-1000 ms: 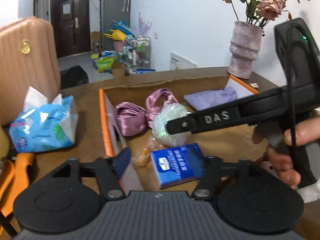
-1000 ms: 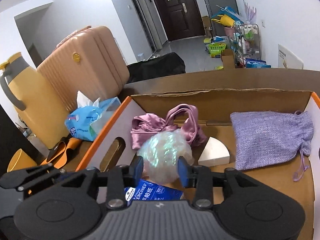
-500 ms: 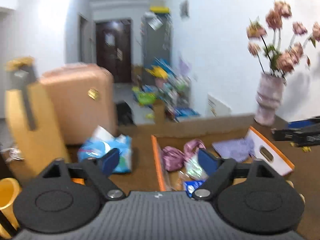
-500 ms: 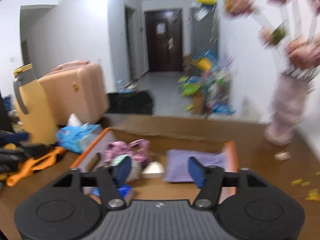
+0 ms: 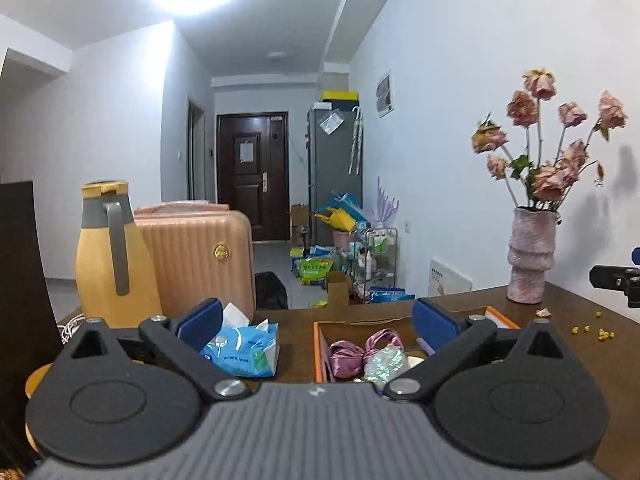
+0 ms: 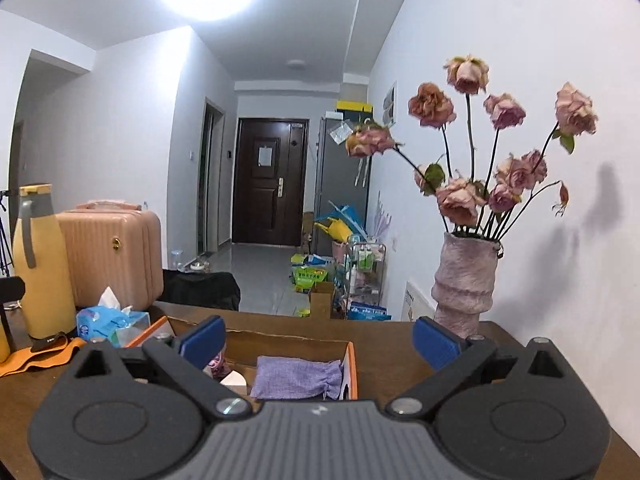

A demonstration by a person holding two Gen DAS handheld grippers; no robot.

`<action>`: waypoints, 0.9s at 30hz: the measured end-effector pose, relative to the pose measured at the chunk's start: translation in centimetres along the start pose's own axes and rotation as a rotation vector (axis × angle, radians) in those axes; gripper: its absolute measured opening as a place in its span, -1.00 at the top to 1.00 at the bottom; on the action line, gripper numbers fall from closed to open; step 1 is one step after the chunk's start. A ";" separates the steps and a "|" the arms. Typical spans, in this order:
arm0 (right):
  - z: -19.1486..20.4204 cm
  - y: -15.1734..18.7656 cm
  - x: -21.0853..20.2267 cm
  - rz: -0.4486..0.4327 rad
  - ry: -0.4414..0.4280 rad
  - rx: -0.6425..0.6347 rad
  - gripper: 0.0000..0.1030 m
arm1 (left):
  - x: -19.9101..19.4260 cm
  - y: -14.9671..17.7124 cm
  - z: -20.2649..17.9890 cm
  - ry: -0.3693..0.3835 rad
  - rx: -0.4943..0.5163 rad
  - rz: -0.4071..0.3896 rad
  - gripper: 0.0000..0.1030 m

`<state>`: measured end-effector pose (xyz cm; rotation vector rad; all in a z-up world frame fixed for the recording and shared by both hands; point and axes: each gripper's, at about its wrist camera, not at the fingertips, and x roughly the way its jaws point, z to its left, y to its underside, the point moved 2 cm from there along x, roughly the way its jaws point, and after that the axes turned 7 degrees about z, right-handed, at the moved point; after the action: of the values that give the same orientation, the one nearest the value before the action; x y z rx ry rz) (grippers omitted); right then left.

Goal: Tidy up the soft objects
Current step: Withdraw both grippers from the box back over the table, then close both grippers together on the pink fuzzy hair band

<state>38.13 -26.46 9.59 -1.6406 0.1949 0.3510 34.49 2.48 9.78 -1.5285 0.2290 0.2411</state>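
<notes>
An orange-edged cardboard box (image 5: 318, 344) sits on the brown table. In it lie a pink satin pouch (image 5: 352, 356) and an iridescent ball (image 5: 384, 366). The right wrist view shows the box rim (image 6: 350, 364) and a purple woven pouch (image 6: 298, 376) inside. A blue tissue pack (image 5: 244, 348) lies left of the box, also in the right wrist view (image 6: 108, 322). My left gripper (image 5: 316, 320) is open and empty, held back from the box. My right gripper (image 6: 318, 338) is open and empty, also raised and pulled back.
A pink vase with dried roses (image 6: 466, 292) stands at the table's far right (image 5: 530, 256). A yellow jug (image 5: 112, 256) and a pink suitcase (image 5: 200, 260) stand at the left. An orange cloth (image 6: 36, 354) lies by the jug. Yellow crumbs (image 5: 592, 330) dot the table.
The right gripper let go of the iridescent ball, which now lies in the box. Both grippers opened wide, rose and pulled back from the box, levelling toward the room.
</notes>
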 end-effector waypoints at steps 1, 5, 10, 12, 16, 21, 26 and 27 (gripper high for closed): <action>0.1 0.2 -0.7 -0.002 0.001 0.001 -0.95 | -0.7 0.2 0.0 -0.005 -0.001 -0.003 -1.00; 0.5 2.9 -4.7 -0.029 -0.031 0.044 -0.95 | -4.4 2.3 -0.3 -0.033 0.001 -0.012 -1.00; 1.8 8.5 -10.3 -0.052 -0.074 0.052 -0.95 | -10.3 7.5 -0.5 -0.012 0.013 -0.016 -1.00; 2.3 10.6 -12.1 -0.056 -0.072 0.062 -0.95 | -12.3 9.7 -0.3 -0.018 -0.007 -0.012 -1.00; 3.2 14.9 -14.9 -0.028 -0.095 0.094 -0.95 | -15.0 13.5 0.3 -0.050 -0.045 0.045 -1.00; 4.8 17.6 -16.2 0.039 -0.155 0.061 -0.92 | -15.1 15.4 1.2 -0.015 -0.100 0.143 -1.00; 6.7 16.5 -14.5 0.080 -0.254 0.006 -0.69 | -12.6 16.0 2.1 -0.019 -0.218 0.239 -0.99; 7.2 16.1 -13.6 0.097 -0.287 0.004 -0.55 | -11.8 16.2 2.3 0.003 -0.262 0.280 -0.95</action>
<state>19.22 -22.08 -1.36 -1.5602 0.0580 0.6543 18.44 5.09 -2.14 -1.7541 0.4281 0.5071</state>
